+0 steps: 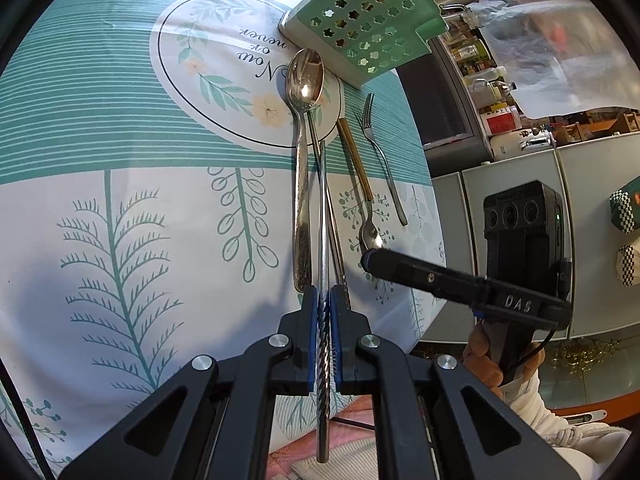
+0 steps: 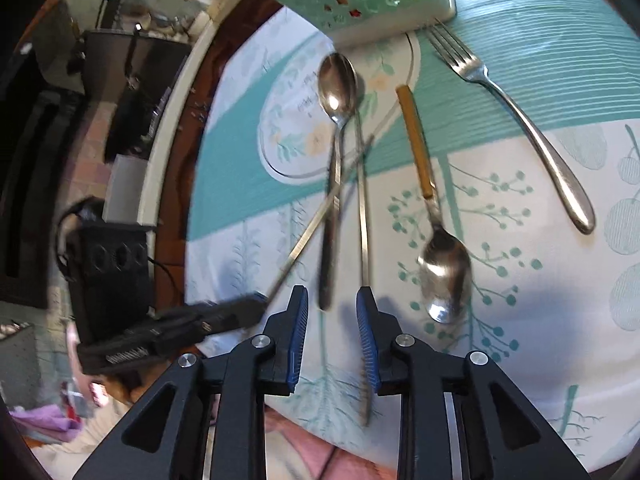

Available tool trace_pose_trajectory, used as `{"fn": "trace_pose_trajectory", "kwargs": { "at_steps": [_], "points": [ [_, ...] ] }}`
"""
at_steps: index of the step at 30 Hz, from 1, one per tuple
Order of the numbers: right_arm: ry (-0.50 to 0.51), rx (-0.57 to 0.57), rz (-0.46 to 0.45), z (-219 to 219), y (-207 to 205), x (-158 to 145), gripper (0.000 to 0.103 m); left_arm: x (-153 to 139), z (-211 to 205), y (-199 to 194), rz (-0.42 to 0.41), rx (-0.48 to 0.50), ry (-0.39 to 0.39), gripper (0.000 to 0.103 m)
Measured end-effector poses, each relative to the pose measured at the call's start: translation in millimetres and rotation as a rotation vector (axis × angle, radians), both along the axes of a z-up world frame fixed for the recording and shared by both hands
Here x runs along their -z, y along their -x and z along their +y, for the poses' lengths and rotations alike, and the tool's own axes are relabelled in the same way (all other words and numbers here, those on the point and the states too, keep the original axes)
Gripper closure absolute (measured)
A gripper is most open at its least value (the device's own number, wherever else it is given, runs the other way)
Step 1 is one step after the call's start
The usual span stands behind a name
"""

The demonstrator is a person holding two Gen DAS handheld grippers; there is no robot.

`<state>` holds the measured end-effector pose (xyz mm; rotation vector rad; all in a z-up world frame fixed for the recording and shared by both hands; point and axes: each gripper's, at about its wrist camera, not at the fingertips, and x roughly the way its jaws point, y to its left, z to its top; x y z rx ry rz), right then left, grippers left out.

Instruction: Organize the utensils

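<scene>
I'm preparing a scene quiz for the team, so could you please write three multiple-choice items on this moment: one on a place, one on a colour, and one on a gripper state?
1. Where does the fork lie relative to the wooden-handled spoon, in the right wrist view?
A. To its right
B. To its left
C. Across it

2. What colour is the perforated utensil holder?
A. Red
B. Green
C. Black

3. What is the state of the left gripper?
A. Wide open above the fork
B. Shut on nothing
C. Shut on a metal chopstick

Answers:
1. A, the fork is the rightmost utensil and lies apart from the spoon.
2. B, its flower-holed wall is green.
3. C, the blue pads pinch the twisted steel rod, while the right gripper stands open.
</scene>
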<state>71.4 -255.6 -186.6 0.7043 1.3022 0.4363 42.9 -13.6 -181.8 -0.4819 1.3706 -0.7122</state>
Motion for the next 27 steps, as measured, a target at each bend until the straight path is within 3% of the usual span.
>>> {"fn": "trace_pose_trajectory", "kwargs": {
  "at_steps": [8, 11, 13, 21, 27],
  "points": [
    [-0.165, 0.059, 0.061, 2.9, -23.0, 19.8, 0.078, -8.9, -9.6, 3.0, -0.028, 0.042, -0.007, 0.099],
    [-0.204, 0.075, 0.07, 4.8, -27.4, 27.3, 0.09, -10.0, -9.4, 3.3, -0.03, 0.051, -0.015, 0.099],
    [-0.209, 0.072, 0.052, 7.7, -28.9, 26.5, 0.092, -10.2, -7.5, 3.2, -0.028, 0.055, -0.018, 0.099],
    [-0.121, 0.002, -0.12, 25.2, -35.4, -29.0, 0.097, -31.8, -12.6, 0.1, -0.076, 0.096, -0.056, 0.099],
    [-0.012, -0.026, -0.309, 37.6, -51.6, -96.6, 0.097, -84.7, -19.2, -21.6, -0.207, 0.114, -0.117, 0.098]
  ]
}}
